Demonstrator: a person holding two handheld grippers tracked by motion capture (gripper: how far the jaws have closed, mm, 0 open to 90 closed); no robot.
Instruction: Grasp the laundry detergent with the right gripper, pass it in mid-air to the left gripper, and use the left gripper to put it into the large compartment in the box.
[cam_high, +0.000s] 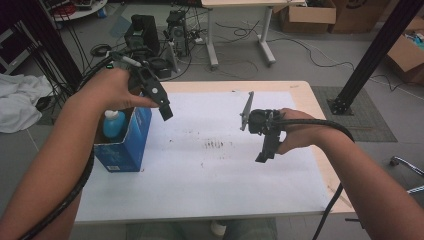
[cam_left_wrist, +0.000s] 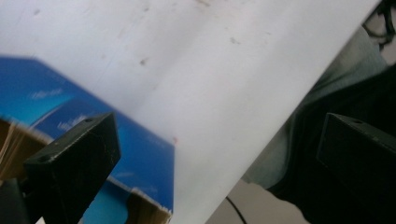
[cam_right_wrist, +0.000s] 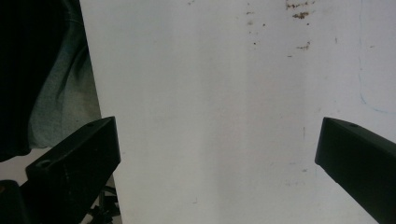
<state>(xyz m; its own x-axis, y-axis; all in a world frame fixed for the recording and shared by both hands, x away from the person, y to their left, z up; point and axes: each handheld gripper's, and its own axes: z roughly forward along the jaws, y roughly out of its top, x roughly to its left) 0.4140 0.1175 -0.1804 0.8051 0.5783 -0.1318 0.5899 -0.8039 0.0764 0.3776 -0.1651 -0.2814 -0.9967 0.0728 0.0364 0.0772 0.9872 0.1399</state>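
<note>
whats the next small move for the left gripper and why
Probably lower the left gripper a little toward the open top of the blue box. It hangs open and empty just above the box's right edge, and a blue bottle stands inside, the only thing to grasp. The right gripper is open too, over the bare white sheet.

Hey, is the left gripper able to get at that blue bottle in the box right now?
Probably yes: the left gripper hovers open just above the open-topped blue box, and nothing covers the blue bottle.

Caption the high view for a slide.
Two hand-held grippers, left and right, hover over a white table beside a blue box.
</note>
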